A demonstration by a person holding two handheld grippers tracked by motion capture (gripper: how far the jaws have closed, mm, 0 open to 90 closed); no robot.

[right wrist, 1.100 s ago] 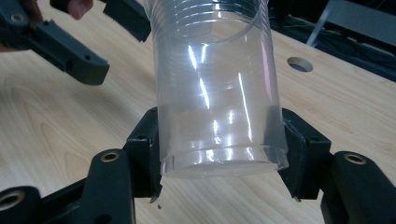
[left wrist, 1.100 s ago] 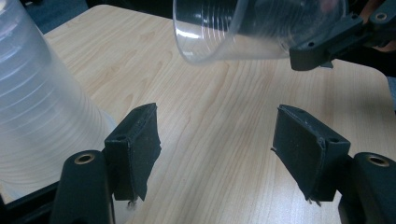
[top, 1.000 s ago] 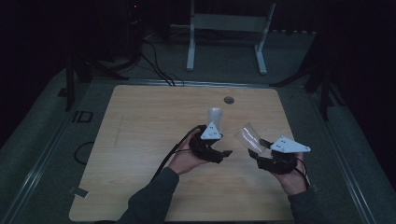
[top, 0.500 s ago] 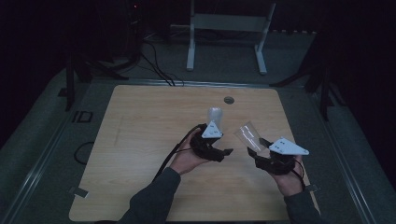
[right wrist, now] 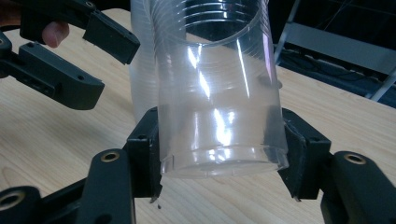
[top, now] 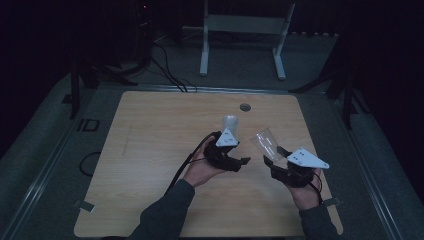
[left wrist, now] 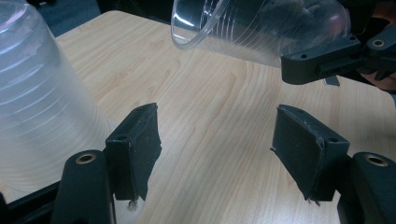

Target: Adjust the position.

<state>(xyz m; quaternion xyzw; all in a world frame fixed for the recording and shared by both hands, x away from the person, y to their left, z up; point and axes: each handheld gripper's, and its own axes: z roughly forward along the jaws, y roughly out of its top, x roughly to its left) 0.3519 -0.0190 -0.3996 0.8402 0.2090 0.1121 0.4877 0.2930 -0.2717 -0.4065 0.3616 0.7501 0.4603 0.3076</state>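
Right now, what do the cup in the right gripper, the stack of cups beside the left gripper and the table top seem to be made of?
The cup in the right gripper looks like thin clear plastic: glossy, see-through, with ribbed rings. The stack of cups looks like the same plastic, cloudier, probably because several walls overlap. The table top seems light wood or a wood-look laminate, matt with visible grain; which of the two is unclear.

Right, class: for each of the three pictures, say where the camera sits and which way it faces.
High view: above the person's side, facing forward and down on the wooden table; both forearms show.
Left gripper view: on the left hand-held gripper, facing along its empty jaws.
Right gripper view: on the right hand-held gripper, which clamps a clear plastic cup.
Shared: that cup.
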